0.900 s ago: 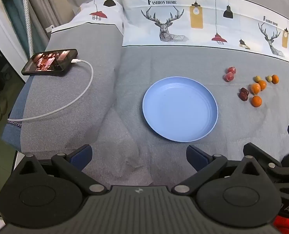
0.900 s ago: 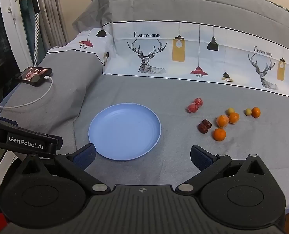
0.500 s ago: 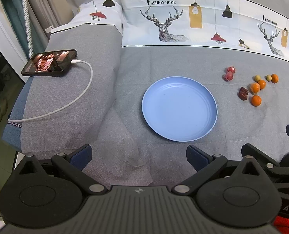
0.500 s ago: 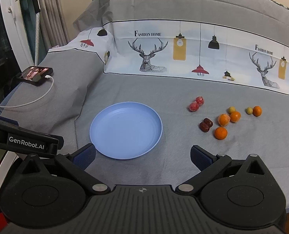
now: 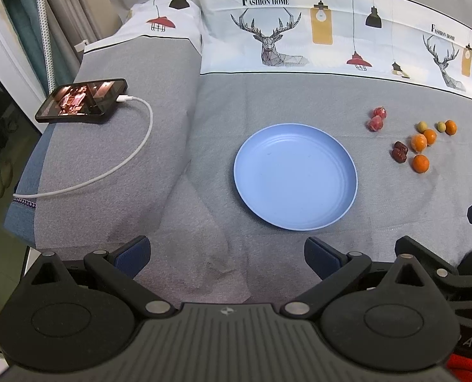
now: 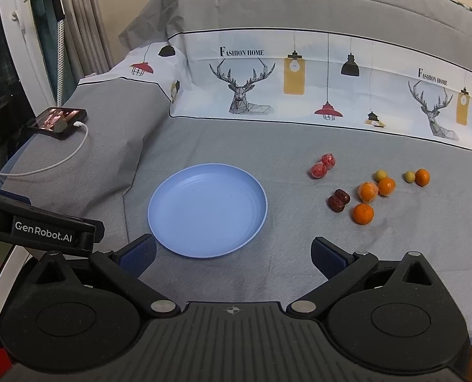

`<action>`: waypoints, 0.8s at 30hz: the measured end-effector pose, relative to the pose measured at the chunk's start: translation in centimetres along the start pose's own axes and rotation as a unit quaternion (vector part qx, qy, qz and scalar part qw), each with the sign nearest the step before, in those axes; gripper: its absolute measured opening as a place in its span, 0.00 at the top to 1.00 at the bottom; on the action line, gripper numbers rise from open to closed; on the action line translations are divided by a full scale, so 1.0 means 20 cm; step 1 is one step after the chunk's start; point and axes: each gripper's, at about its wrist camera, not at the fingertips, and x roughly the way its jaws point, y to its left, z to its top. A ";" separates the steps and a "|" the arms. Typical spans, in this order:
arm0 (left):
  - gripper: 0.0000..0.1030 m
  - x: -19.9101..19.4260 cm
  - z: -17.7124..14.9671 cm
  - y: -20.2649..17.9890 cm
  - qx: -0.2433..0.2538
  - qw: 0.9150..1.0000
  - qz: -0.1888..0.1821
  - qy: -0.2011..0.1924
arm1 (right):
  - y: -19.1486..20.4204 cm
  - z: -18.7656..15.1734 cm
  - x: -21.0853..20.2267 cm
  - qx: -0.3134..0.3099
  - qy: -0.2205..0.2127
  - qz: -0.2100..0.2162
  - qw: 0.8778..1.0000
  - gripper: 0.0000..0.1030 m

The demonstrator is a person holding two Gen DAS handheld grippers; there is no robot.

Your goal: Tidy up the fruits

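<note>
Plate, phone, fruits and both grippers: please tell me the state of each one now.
blue plate: empty, flat on the cloth
phone: screen lit, cable plugged in
fruits: loose on the cloth, outside the plate
left gripper: jaws open, holding nothing
right gripper: jaws open, holding nothing

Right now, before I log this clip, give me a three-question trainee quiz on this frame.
1. True or false: the blue plate already holds fruit.
2. Multiple choice: the dark red dates lie (A) on the plate, (B) on the bedspread right of the plate, next to the oranges, (C) beside the phone.
3. Fill in: both the left gripper and the right gripper have their jaws ____.

Key: 1 false, the plate is bare. 2 B. 3 open, with nothing between them.
</note>
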 end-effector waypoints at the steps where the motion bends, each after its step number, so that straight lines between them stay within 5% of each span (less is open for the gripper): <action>1: 0.00 0.00 0.00 0.00 0.001 1.000 0.000 0.000 | 0.00 0.00 0.00 0.000 0.001 0.000 1.000 0.00; 24: 0.00 0.07 0.03 -0.03 0.008 1.000 0.004 0.009 | -0.07 -0.02 0.05 0.031 -0.018 0.004 0.999 0.00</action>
